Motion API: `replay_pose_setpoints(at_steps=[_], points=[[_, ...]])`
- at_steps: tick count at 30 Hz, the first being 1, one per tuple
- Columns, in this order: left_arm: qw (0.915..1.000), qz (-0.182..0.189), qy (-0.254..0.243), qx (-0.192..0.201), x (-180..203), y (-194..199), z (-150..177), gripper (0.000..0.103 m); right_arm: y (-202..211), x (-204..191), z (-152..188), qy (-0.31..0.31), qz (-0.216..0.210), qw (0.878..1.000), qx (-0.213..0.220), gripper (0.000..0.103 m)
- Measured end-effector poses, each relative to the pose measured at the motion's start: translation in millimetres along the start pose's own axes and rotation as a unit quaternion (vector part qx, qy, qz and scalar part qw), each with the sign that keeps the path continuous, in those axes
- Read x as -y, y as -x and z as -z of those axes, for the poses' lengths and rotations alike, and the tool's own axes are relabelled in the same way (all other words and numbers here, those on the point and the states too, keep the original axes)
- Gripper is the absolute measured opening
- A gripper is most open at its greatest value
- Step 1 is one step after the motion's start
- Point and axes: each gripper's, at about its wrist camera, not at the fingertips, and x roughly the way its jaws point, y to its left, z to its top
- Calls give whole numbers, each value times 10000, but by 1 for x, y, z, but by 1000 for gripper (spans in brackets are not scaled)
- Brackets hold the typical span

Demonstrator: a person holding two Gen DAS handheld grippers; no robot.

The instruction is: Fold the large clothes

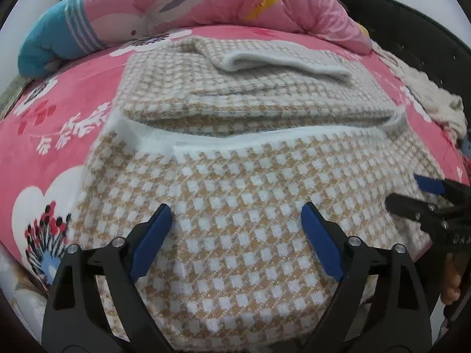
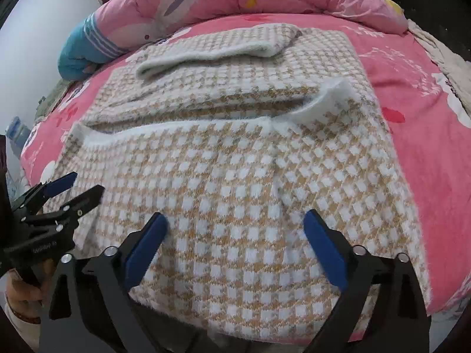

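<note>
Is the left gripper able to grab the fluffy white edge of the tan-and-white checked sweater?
Probably yes. The left gripper is open above the tan-and-white checked sweater, and the fluffy white edge lies straight ahead with only flat knit between them and nothing on top of it.

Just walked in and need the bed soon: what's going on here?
A person with a gripper in each hand is folding a tan-and-white checked sweater on the pink bedsheet. Its far part is already folded, a sleeve laid across the top. The left gripper and right gripper are both open over the near half, holding nothing.
</note>
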Motion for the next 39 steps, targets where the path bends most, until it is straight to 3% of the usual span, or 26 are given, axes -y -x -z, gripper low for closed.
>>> replay_pose_setpoints(at_steps=[4,9,16,26,39], points=[[9999,32,155,-55,-6,-3,0,91,-1,-1,5,20,15,10000,68,97],[9998,-24,205,-49,-6,-3,1,95,0,8,7,-185,-285,9994,23,97],[9997,-25,222,-93,-7,-4,1,95,4,22,16,-57,-538,9985,30,97],[9991,-22,341,-253,-6,-8,-5,95,8,36,11,-367,-773,9962,-168,97],[9985,-66,413,-356,-8,-11,-7,96,11,38,12,-299,-642,9973,-181,97]])
